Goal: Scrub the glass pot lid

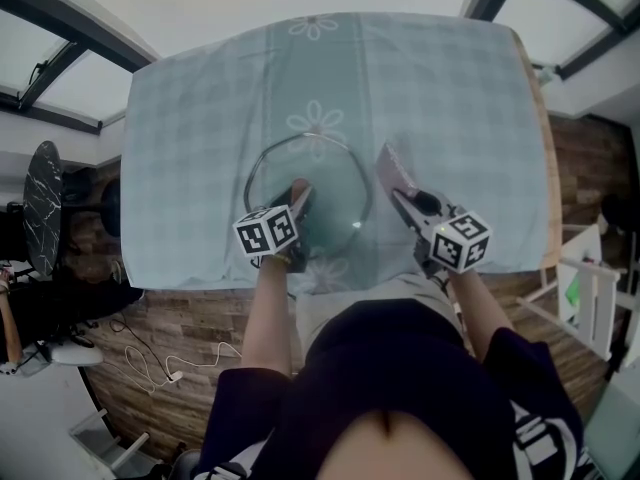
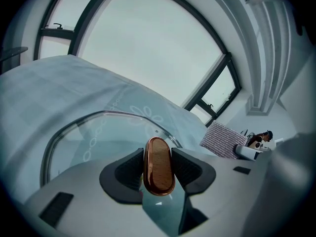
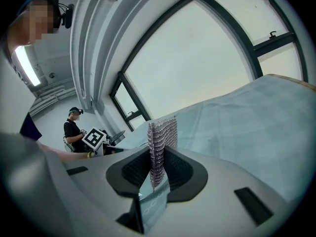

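Observation:
A round glass pot lid (image 1: 330, 183) with a metal rim lies on the pale checked tablecloth (image 1: 200, 118) near the table's front edge. My left gripper (image 1: 297, 200) is shut on the lid's wooden knob (image 2: 158, 166), which stands between the dark pads. The lid's rim (image 2: 74, 127) curves away beyond the jaws. To the right of the lid, my right gripper (image 1: 398, 190) is shut on a grey scrubbing cloth (image 3: 162, 137) that sticks up from its jaws. That cloth (image 1: 392, 165) hangs just beside the lid's right rim, and it shows again as a grey patch (image 2: 222, 139).
The table's wooden right edge (image 1: 545, 148) borders a brick-pattern floor. A dark chair (image 1: 45, 203) stands at the left, a white frame (image 1: 590, 288) at the right. Cables (image 1: 160, 363) lie on the floor. A person (image 3: 74, 132) sits in the background.

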Available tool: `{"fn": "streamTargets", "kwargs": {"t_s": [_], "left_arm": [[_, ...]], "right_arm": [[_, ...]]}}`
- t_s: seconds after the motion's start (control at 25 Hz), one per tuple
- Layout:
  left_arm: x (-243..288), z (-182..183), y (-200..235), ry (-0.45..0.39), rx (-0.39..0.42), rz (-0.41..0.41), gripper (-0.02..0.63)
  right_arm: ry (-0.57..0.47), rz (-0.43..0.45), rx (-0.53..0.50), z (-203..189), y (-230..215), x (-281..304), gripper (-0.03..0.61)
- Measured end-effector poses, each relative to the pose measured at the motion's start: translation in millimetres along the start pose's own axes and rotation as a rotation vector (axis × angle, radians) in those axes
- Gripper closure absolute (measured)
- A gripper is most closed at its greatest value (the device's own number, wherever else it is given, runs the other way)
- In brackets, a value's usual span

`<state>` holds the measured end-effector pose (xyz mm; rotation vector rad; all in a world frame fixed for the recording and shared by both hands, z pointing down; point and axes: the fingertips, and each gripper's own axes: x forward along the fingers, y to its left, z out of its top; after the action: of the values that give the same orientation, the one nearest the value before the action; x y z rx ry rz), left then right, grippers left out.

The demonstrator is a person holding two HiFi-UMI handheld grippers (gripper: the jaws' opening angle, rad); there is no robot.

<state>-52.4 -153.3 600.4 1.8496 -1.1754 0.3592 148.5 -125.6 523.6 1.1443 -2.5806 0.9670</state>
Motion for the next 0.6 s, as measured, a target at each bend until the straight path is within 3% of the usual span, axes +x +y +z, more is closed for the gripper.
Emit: {"fn": "streamTargets", "kwargs": {"t_s": [0.36,0.48,0.6], "left_arm": [[-0.6,-0.7,-0.4,-0.015,0.02,0.032,0.442],[-2.7,1.8,-1.3,-0.065,0.04,0.058,0.429],[-6.0,0.6,-7.3,-0.116,0.078,0.063,0.35]], "right_arm": [[-0.011,0.004,-0.008,4.2,7.9,0.8,0.495],[-0.007,0.012,-0.02,9.5,12.4,4.4,0.495],[-0.005,0.017,-0.03,14.0,17.8,7.8,0.495]]}}
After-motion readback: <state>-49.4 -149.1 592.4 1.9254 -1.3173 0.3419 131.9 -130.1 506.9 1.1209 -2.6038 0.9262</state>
